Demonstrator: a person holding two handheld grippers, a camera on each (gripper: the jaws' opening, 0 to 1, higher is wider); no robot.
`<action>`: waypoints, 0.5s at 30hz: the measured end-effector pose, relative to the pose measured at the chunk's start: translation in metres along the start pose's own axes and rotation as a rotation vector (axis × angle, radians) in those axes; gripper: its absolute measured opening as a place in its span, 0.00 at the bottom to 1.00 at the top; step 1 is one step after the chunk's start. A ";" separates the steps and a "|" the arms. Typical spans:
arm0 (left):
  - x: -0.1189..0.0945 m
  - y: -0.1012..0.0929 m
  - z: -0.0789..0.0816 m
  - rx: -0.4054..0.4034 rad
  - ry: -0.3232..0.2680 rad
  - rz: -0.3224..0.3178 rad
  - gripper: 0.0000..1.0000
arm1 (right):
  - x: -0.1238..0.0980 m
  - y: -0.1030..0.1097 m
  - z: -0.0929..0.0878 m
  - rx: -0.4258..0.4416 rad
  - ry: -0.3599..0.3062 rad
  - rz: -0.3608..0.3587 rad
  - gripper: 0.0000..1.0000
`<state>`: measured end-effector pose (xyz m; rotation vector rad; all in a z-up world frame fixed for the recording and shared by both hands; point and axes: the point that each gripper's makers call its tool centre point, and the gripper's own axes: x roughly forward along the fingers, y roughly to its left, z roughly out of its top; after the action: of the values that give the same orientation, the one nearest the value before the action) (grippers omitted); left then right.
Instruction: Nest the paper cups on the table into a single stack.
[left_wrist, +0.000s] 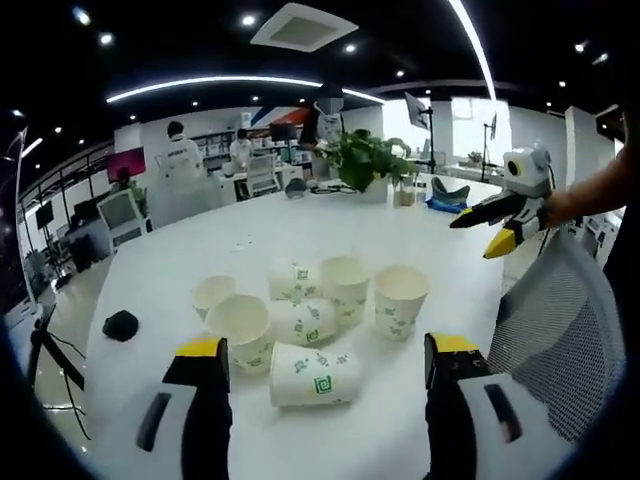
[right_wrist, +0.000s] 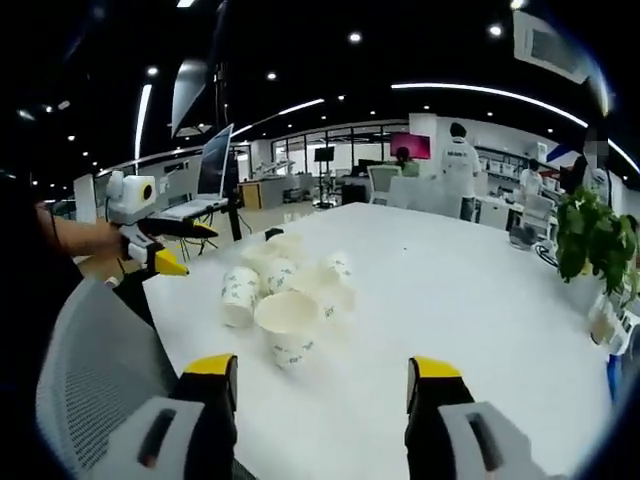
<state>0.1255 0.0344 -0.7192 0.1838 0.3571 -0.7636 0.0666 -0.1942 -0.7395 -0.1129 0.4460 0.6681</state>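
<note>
Both claws hang above the white worktop (left_wrist: 200, 260) with jaws spread and nothing between them. From the left gripper view I see my left claw (left_wrist: 325, 375) at 6 o'clock, yellow tips apart, and just ahead of it the cluster of paper cups (left_wrist: 315, 320). One cup lying on its side (left_wrist: 313, 375) sits nearest, at 6 o'clock between the jaws; an upright cup (left_wrist: 400, 298) stands at 5 o'clock of centre, and others lean or lie touching each other toward 7 o'clock. A small black object (left_wrist: 120, 325) rests at 8 o'clock, well apart from the cups. A potted plant (left_wrist: 365, 160) stands at 12 o'clock on the far edge.

From the right gripper view, my right claw (right_wrist: 322, 385) is open at 6 o'clock, the cups lying near 10 o'clock of it. A mesh chair back (right_wrist: 95, 370) shows at 8 o'clock.
</note>
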 end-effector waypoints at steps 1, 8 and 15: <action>0.003 0.000 0.003 0.000 -0.003 -0.002 0.77 | -0.001 0.000 0.000 0.002 -0.006 -0.007 0.70; 0.026 0.002 0.017 -0.007 -0.014 -0.022 0.70 | -0.005 0.003 -0.008 0.001 -0.002 -0.049 0.75; 0.050 0.007 0.026 -0.041 -0.028 -0.038 0.61 | -0.005 0.009 -0.016 -0.019 0.007 -0.059 0.81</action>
<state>0.1702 -0.0007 -0.7143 0.1280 0.3499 -0.7952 0.0515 -0.1935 -0.7513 -0.1458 0.4418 0.6140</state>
